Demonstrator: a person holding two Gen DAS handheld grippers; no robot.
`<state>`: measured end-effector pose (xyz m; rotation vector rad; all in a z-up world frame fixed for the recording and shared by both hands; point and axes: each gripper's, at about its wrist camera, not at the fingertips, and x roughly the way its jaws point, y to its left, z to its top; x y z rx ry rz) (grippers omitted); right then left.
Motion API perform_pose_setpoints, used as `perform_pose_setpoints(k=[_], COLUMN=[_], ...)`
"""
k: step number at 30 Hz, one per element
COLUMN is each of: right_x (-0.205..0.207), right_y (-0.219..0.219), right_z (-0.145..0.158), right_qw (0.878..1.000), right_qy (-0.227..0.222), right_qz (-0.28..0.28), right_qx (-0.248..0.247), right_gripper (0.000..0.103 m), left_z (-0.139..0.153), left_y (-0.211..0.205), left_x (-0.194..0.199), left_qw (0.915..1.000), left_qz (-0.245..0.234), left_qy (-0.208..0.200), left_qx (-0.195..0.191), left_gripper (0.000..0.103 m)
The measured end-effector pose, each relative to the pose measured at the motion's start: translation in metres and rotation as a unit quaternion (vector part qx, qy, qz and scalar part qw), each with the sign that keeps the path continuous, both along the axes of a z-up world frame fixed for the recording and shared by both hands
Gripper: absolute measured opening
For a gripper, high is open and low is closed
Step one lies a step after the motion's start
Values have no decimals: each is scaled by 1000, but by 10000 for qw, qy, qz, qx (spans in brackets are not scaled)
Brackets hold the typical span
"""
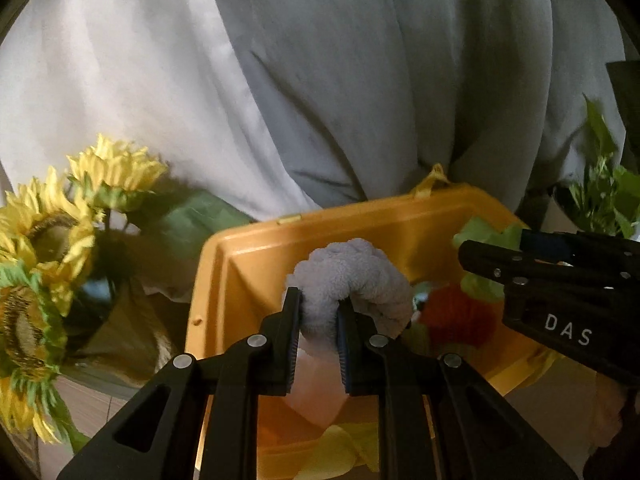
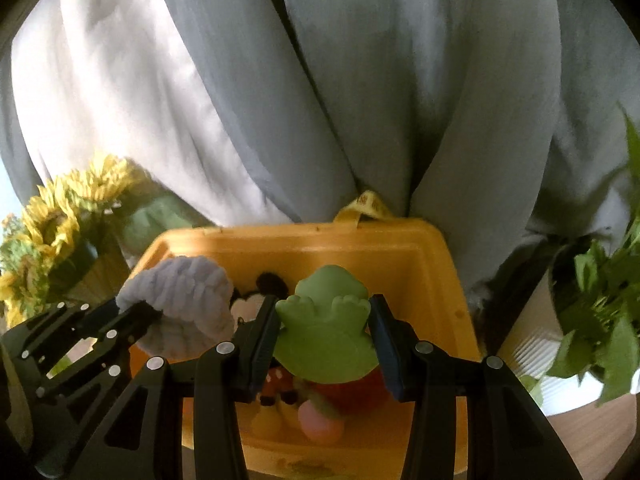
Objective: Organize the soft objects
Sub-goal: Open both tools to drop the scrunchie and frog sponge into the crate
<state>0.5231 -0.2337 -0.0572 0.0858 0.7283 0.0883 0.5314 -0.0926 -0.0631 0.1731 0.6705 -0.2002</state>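
Note:
My left gripper [image 1: 319,309] is shut on a fluffy pale lilac plush piece [image 1: 356,276] and holds it over the yellow bin [image 1: 256,248]. My right gripper [image 2: 325,320] is shut on a green frog toy [image 2: 326,332] above the same yellow bin [image 2: 436,280]. The lilac plush [image 2: 180,300] and the left gripper [image 2: 132,312] show at the left of the right wrist view. The right gripper [image 1: 520,264] shows at the right of the left wrist view, with the green toy [image 1: 484,232] behind it. In the bin lie a Mickey Mouse plush [image 2: 256,300], a red soft toy [image 1: 456,312] and a pink one [image 2: 320,420].
A bunch of artificial sunflowers [image 1: 52,248] stands left of the bin. A leafy green plant in a white ribbed pot [image 2: 600,320] stands to the right. Grey-white curtains [image 1: 320,80] hang right behind the bin. Wooden surface [image 2: 592,436] shows under the pot.

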Motion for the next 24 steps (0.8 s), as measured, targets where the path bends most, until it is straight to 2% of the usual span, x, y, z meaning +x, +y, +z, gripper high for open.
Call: perform_pose_setpoints(k=[3,6,10,16,19,21,22,24], right_x=[4,6,4,-8,-22,-34,-41,-55], right_y=[0,0,0,0,-2,-1,0,2], right_z=[-8,-13,-14,-5,4,10,14,22], right_qw=[9999,9996,9996,9997,9997,9994,9992,9987], right_qy=[153,264,274,168,66,-40,-100,-229], right_qz=[11,29,7,-85,-140,-215,-244,-267], right_qx=[51,40,-26,-133,-186,-275,-308,-361], right_gripper=[47,47,63,63,63,68,70,71], left_z=[-3,-5,-5,5,15,24,28,36], left_y=[-3,-2,0,9,15,21,23,24], left_x=[-1,0,0,-12,-25,-37,-42,-50], left_qw=[10000,9999,9998,9995,9995,9994,9994,9990], left_qz=[-46,-39,-30,137,246,285,306,415], left_qy=[33,115,219,265,182,93,46,-131], left_qx=[54,47,13,-82,-75,-145,-157,-105], left_gripper=[21,33,44,63,68,71,77,81])
